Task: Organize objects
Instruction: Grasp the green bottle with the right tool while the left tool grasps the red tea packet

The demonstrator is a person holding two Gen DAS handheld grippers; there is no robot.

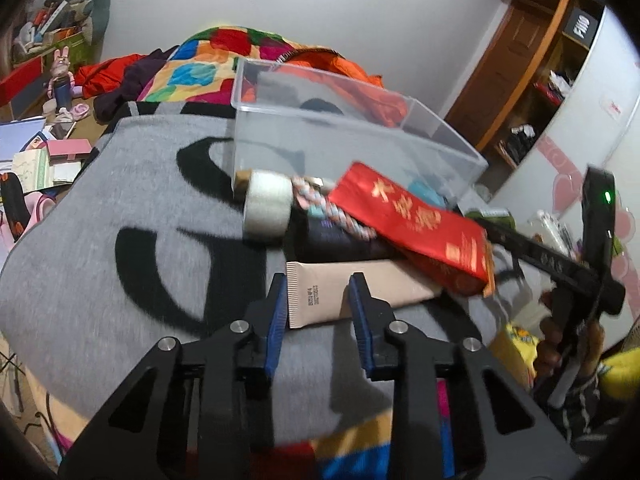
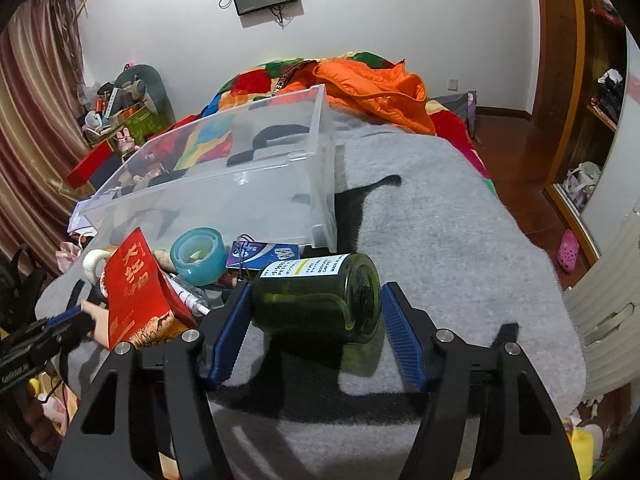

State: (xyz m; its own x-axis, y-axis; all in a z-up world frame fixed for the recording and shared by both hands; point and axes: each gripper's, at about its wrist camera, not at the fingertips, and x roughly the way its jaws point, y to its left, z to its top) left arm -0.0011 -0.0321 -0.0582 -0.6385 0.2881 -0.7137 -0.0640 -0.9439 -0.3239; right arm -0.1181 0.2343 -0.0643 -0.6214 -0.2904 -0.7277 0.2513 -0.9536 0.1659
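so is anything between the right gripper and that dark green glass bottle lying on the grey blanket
Nothing visible. The dark green glass bottle lies on its side on the grey blanket, already between the open right gripper fingers. The red packet and teal tape roll sit off to the left.

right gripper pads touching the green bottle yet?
Cannot tell. In the right wrist view the right gripper brackets the lying green bottle; a gap shows at its right pad, but the left pad overlaps the bottle's edge.

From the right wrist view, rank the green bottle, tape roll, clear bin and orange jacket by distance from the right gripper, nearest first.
1. Green bottle: lying between the open right gripper fingers.
2. Tape roll: ahead, to the left.
3. Clear bin: behind the tape.
4. Orange jacket: far back on the bed.
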